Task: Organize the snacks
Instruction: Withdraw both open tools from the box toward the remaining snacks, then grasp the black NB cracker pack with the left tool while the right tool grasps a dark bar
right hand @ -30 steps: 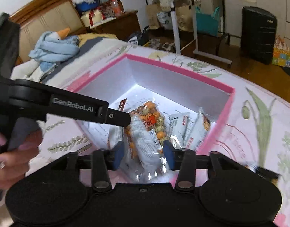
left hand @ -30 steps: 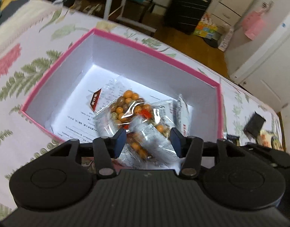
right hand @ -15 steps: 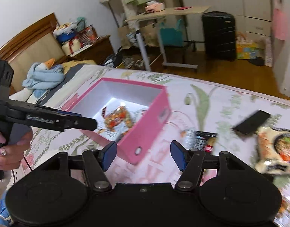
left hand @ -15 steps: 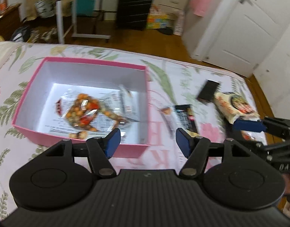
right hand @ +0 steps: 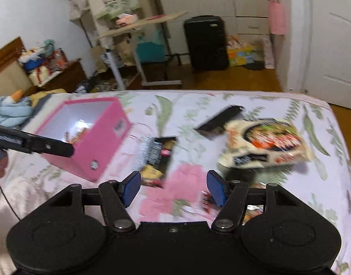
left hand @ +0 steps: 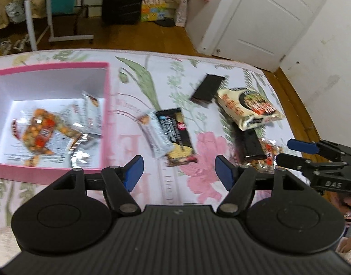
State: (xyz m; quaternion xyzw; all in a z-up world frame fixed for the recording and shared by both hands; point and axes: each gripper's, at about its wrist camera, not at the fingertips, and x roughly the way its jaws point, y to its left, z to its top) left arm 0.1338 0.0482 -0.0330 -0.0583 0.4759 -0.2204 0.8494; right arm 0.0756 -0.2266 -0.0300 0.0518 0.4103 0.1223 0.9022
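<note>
A pink box [left hand: 51, 65] [right hand: 95, 144] lies on the floral bedsheet and holds several snack bags [left hand: 40, 133]. Right of it lie a black-and-white biscuit pack [left hand: 168, 130] [right hand: 157, 155], a black bar [left hand: 207, 89] [right hand: 219, 120], a cream noodle packet [left hand: 248, 107] [right hand: 264, 139], another black bar [left hand: 251, 144] and a nut bag [left hand: 269, 153]. My left gripper [left hand: 180, 168] hovers near the biscuit pack, its jaws opening with nothing between them. My right gripper [right hand: 174, 184] is open and empty, close to the noodle packet.
The bed's far edge [right hand: 221, 91] drops to a wooden floor. Beyond it stand a black suitcase [right hand: 206, 43], a rolling side table [right hand: 138, 25] and a white door [left hand: 267, 16]. A person's hand [left hand: 344, 206] holds the right gripper.
Both grippers swung right, away from the pink box, toward the loose snacks. Their jaws widened, and the nut bags they held over the box now lie inside it.
</note>
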